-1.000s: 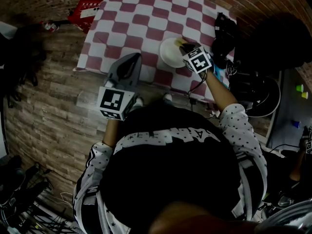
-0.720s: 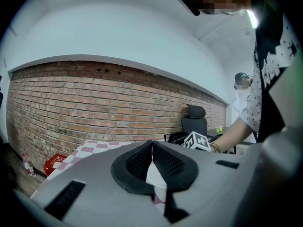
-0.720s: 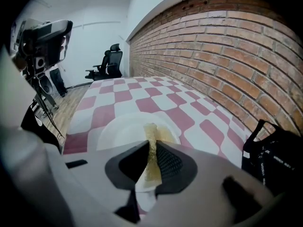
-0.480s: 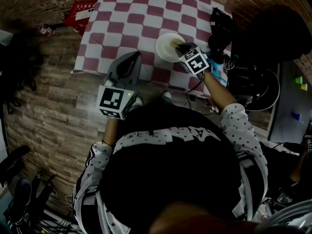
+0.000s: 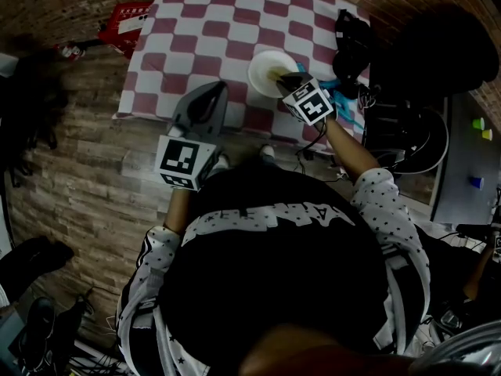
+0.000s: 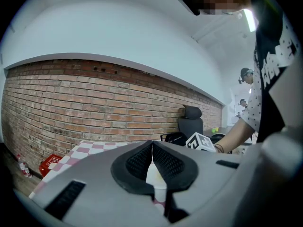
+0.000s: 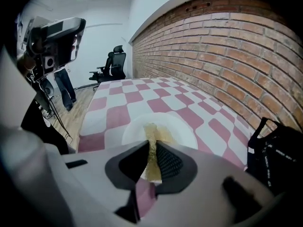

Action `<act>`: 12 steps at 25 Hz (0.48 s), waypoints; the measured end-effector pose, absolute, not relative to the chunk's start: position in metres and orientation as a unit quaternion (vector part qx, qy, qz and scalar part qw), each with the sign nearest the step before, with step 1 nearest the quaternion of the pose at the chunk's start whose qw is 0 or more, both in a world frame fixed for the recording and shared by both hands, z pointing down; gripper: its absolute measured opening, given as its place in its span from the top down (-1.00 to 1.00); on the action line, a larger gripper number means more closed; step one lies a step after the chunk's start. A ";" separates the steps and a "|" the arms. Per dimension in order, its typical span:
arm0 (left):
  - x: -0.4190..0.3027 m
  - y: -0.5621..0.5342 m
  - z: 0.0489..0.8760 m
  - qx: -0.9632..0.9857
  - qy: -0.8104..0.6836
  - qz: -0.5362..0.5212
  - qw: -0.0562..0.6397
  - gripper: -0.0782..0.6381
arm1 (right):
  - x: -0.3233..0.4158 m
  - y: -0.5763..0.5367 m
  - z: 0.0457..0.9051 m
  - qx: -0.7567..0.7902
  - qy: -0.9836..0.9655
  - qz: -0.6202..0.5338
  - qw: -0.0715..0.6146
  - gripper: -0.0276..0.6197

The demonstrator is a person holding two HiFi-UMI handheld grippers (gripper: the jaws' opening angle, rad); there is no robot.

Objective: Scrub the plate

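Right tool [image 5: 283,81] is in over the white plate [image 5: 264,67] now. A second ago its marker cube sat off the plate's right rim; it has slid inward, and the tip covers the right half of the dish. The jaws are pinching a thin yellow-brown scrub pad [image 7: 151,132], held edge-on, and its free end hangs down onto the middle of the plate. It looks to be touching, with a yellowish smear around it. That reads as a stroke under way, working from the rim toward the centre.

The plate itself sits on the red-and-white checked cloth [image 5: 219,22] of the bench, toward the near right corner, with a black bag [image 5: 352,41] just beyond its right side.

Left tool [image 5: 215,92] hasn't budged through all this. It hangs at the bench's near edge, well clear of the plate, with its jaws pressed together on nothing. So the plate has no steadying hold, and a hard push with the pad could skate it across the cloth. Most of the plate's left half looks untouched.
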State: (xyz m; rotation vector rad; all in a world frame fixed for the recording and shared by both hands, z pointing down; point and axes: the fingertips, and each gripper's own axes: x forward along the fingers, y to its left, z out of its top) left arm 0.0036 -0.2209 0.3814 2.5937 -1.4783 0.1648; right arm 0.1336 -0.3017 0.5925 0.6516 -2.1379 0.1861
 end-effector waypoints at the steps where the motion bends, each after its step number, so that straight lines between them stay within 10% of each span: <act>1: 0.003 -0.221 0.381 0.865 -0.493 0.055 0.076 0.74 | 0.132 -0.299 0.592 0.259 -0.860 0.076 0.434 0.75; 12: 0.006 -0.218 0.382 0.867 -0.490 0.053 0.076 0.74 | 0.116 -0.270 0.589 0.229 -0.872 0.090 0.423 0.75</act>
